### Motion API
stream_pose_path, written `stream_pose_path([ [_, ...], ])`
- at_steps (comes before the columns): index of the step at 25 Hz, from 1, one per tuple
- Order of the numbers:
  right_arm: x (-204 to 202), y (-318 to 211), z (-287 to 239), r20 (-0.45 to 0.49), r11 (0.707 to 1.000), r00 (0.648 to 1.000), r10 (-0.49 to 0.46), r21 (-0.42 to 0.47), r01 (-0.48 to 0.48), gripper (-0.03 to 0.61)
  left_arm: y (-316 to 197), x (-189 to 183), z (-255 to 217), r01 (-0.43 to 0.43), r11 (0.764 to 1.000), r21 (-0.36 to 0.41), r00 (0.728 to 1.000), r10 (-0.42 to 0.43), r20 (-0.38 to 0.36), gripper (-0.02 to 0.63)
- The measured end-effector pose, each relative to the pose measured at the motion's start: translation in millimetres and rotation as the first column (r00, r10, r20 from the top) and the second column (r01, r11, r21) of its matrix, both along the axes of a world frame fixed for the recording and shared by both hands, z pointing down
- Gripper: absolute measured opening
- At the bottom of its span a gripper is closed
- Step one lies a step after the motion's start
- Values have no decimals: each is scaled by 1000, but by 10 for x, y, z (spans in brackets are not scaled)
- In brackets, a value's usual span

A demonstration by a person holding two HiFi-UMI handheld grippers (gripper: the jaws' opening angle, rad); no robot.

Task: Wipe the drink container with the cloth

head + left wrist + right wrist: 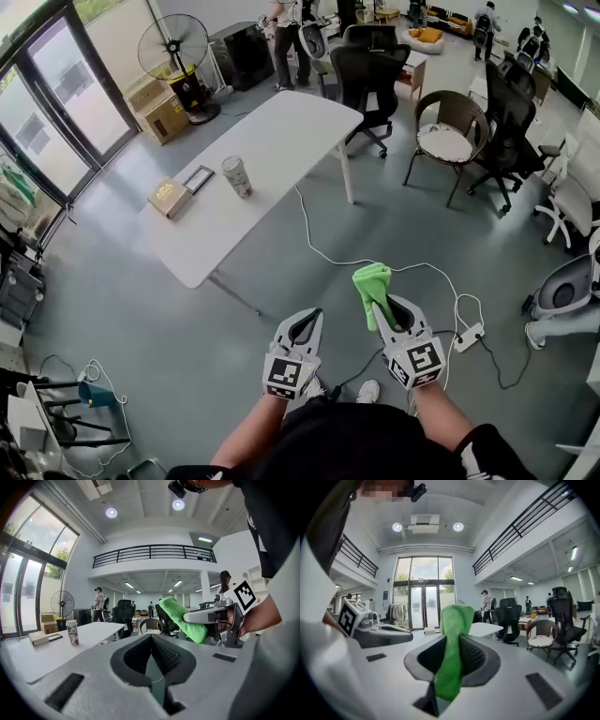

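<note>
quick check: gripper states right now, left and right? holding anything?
Left gripper: shut, nothing between its jaws.
Right gripper: shut on the green cloth.

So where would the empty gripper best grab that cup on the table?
Around its mid-body, coming level from the near edge of the table. The cup stands upright, a tall round shape, with the box to its left, so the left gripper should probably close across its sides.

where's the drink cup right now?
Head view, upper left: the drink cup stands upright on the white table, just right of a flat dark frame and a tan box.
</note>
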State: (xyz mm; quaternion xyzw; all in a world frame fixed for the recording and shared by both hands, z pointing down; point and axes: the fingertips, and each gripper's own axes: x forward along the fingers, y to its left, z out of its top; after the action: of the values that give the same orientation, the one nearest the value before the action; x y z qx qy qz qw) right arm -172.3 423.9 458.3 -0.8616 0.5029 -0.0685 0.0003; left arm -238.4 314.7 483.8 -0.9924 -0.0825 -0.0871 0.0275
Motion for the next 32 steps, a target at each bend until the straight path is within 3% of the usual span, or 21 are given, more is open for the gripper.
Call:
stream_pose_path([
  [7, -143, -211, -240, 51, 993, 999, -17, 116, 11, 92, -240, -181, -78, -1, 1000, 6, 1000, 1, -19, 9],
  [17, -461, -740, -261, 99, 992, 995, -3, 123, -9, 95, -715, -497, -96, -32, 999, 1, 999, 32, -37, 9],
  [24, -606, -933, -252, 64, 994, 998, 21, 103, -27, 95, -859, -625, -36, -51, 999, 3, 998, 51, -35, 9],
  [32, -328, -889, -184, 86, 992, 994, 64, 103, -73, 95, -846, -463, 31, -93, 995, 40, 996, 94, -8, 9],
])
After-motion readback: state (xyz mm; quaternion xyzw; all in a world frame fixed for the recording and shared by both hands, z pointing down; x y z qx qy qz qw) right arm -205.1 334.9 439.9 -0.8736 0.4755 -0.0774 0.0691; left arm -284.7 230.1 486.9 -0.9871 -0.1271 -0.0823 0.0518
